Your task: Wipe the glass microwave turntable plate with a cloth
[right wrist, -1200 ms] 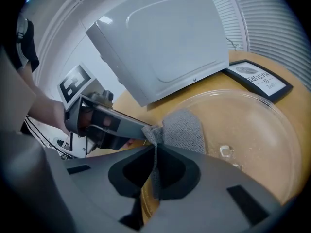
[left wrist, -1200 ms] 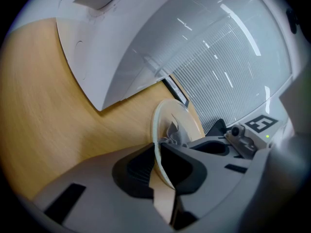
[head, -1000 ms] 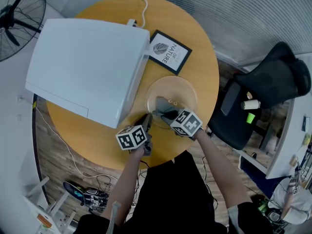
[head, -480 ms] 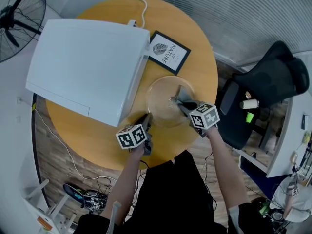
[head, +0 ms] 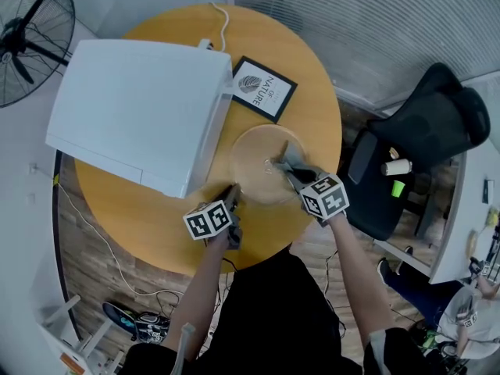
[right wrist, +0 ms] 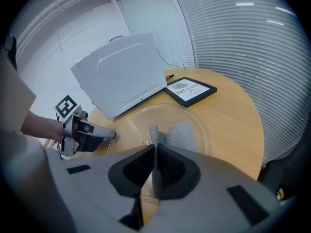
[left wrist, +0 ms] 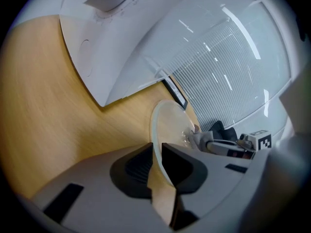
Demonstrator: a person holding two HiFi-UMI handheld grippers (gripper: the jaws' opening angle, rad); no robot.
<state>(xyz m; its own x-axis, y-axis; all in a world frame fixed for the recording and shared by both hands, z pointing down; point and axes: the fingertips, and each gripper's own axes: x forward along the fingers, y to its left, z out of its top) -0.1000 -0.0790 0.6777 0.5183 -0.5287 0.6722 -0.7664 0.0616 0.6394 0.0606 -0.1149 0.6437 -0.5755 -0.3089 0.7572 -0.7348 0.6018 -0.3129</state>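
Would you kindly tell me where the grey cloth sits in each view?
Head view: cloth right of centre, on the glass plate.
Left gripper view: cloth right of centre, across the plate.
Right gripper view: cloth central, between the jaws.
Shared landmark: white microwave.

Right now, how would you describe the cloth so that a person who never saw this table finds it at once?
Find the round wooden table with the big white microwave on it; beside the microwave lies a clear glass plate. The cloth lies on that plate, one end pinched in the right tongs. It is the only soft grey thing there.
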